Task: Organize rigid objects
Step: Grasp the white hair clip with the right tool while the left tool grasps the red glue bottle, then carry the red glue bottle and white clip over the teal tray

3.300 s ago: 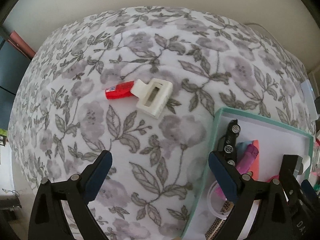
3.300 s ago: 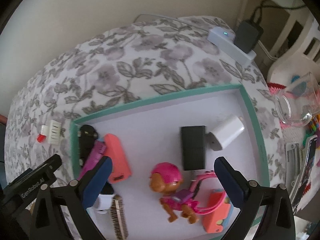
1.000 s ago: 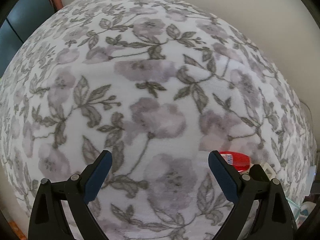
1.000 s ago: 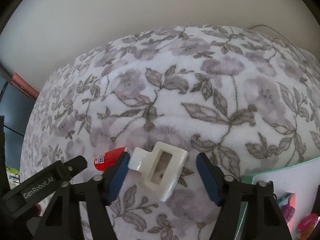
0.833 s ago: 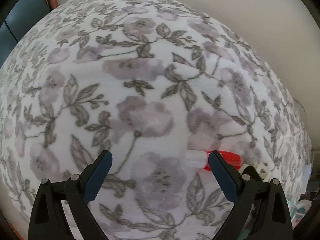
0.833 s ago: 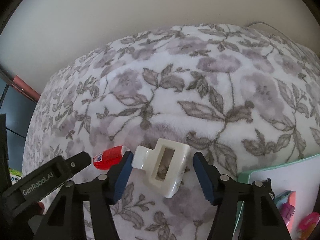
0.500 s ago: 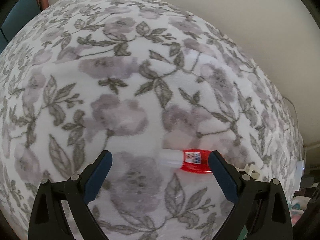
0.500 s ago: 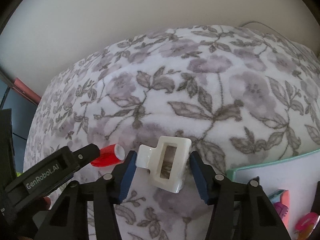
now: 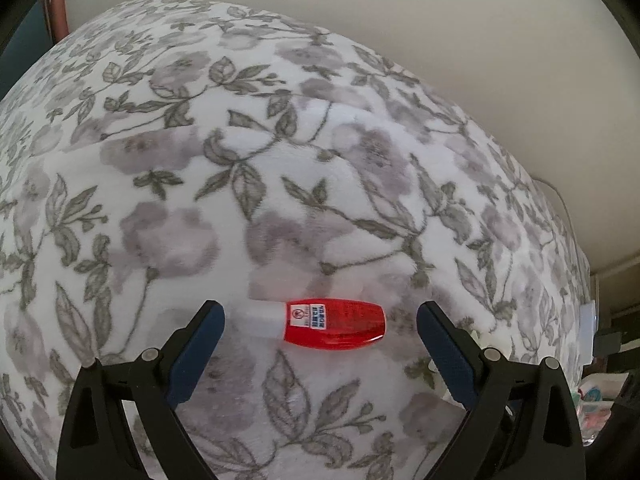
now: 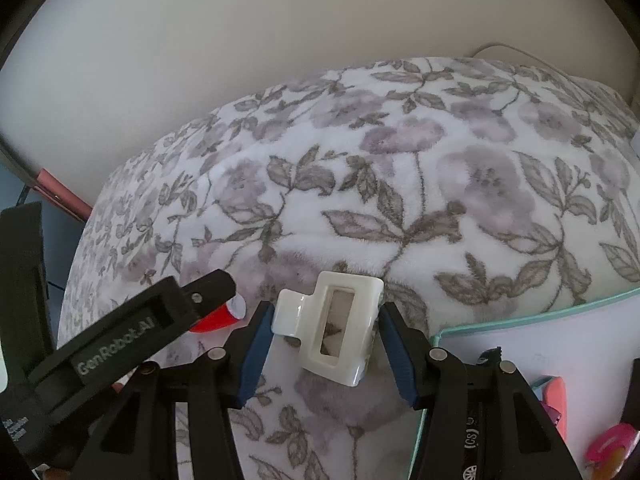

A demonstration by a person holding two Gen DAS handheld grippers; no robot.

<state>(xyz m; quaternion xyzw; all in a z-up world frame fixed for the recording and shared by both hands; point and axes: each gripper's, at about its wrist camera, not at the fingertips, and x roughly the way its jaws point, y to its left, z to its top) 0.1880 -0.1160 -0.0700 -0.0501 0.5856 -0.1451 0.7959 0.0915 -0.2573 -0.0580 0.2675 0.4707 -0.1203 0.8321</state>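
Soft, even daylight lit both views; shadows were faint. Fisheye bending curved the floral blanket (image 9: 280,200) strongly (black vignette at the corners), and the left view looked slightly blurred.

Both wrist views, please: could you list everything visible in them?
blanket: one, white with grey flowers, under everything
small bottle: one, red with clear cap, lying between the left gripper's open pads
hair clip: one, cream, on the blanket
tray: one, teal rim, right; pink items inside
wall: cream, behind
left gripper: black, blue pads, open
right gripper: black, blue pads, shut on the hair clip
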